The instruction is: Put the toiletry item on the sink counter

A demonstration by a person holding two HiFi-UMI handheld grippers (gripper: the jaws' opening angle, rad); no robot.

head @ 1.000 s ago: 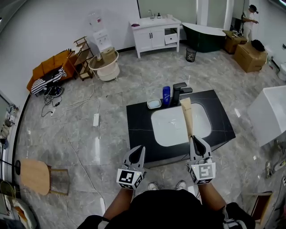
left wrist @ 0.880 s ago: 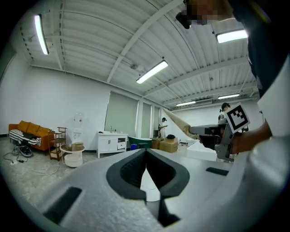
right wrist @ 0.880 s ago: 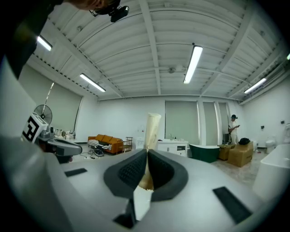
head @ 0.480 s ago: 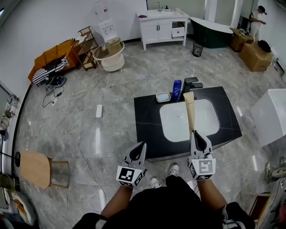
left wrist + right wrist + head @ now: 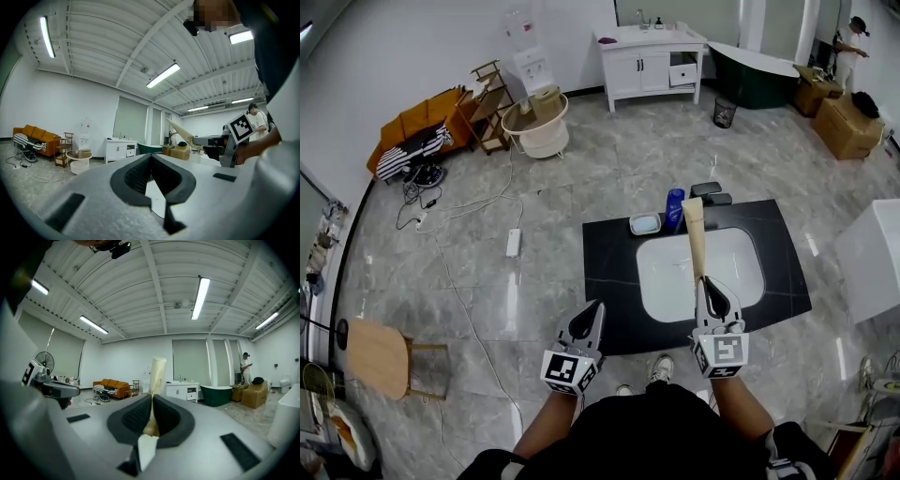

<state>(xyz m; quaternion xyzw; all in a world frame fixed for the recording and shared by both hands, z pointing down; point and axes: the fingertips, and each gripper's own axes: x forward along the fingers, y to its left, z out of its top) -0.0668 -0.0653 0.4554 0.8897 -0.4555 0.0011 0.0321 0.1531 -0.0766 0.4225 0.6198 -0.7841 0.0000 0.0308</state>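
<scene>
A long cream toiletry tube [image 5: 695,239] sticks up from my right gripper [image 5: 706,284], which is shut on its lower end. In the head view it hangs over the near edge of the white basin [image 5: 722,281], set in the black sink counter [image 5: 607,270]. The right gripper view shows the tube [image 5: 157,373] rising from between the closed jaws [image 5: 152,398]. My left gripper [image 5: 597,309] is shut and empty, held over the counter's near left corner. In the left gripper view its jaws [image 5: 150,157] meet at the tip, and the tube [image 5: 182,131] shows at the right.
On the counter's far edge stand a blue bottle [image 5: 675,208], a soap dish [image 5: 644,223] and a black faucet [image 5: 711,193]. A white vanity [image 5: 652,61], a dark tub [image 5: 764,66] and a person [image 5: 847,42] are at the back. A white unit [image 5: 874,262] stands to the right.
The whole room has shifted in the head view as the person stepped beside the counter. Both grippers keep their pose, the right still holding the tube.
</scene>
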